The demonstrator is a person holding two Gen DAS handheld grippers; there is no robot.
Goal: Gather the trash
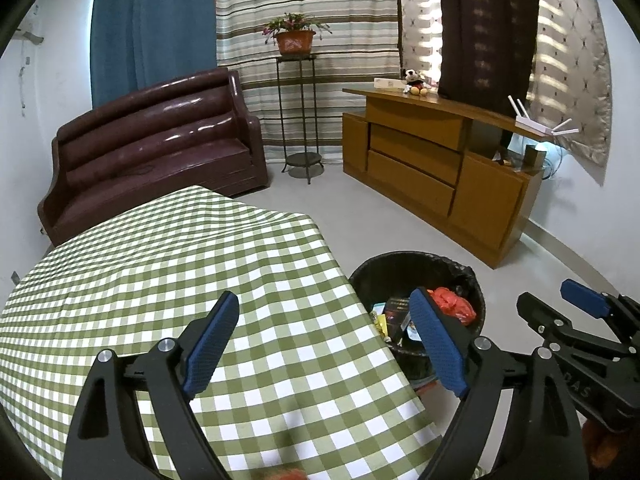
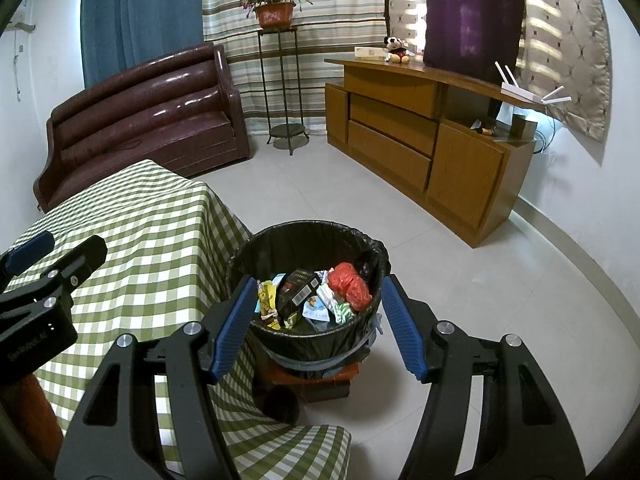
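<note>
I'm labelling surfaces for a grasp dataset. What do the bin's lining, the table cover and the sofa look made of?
Bin lining: thin black plastic film, glossy and crinkled over the rim.
Table cover: probably woven cloth, matte green-white check, draping softly at the edge.
Sofa: leather or vinyl, dark maroon with bright glare streaks.

Black grippers [image 2: 316,328]; ribbed blue pads [image 2: 236,330]; silver screws

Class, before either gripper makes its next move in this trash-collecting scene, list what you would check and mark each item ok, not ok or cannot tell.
1. Left gripper open, nothing between its fingers: ok.
2. Right gripper open, empty: ok.
3. Trash bin upright beside the table, liner in place: ok.
4. Room left in the bin above the red bag and the wrappers: ok.
5. Checked tablecloth free of trash: ok where visible; a blurred reddish patch at the left view's bottom edge, cannot tell.
6. Trash on the floor: none visible; behind the table, cannot tell.
</note>
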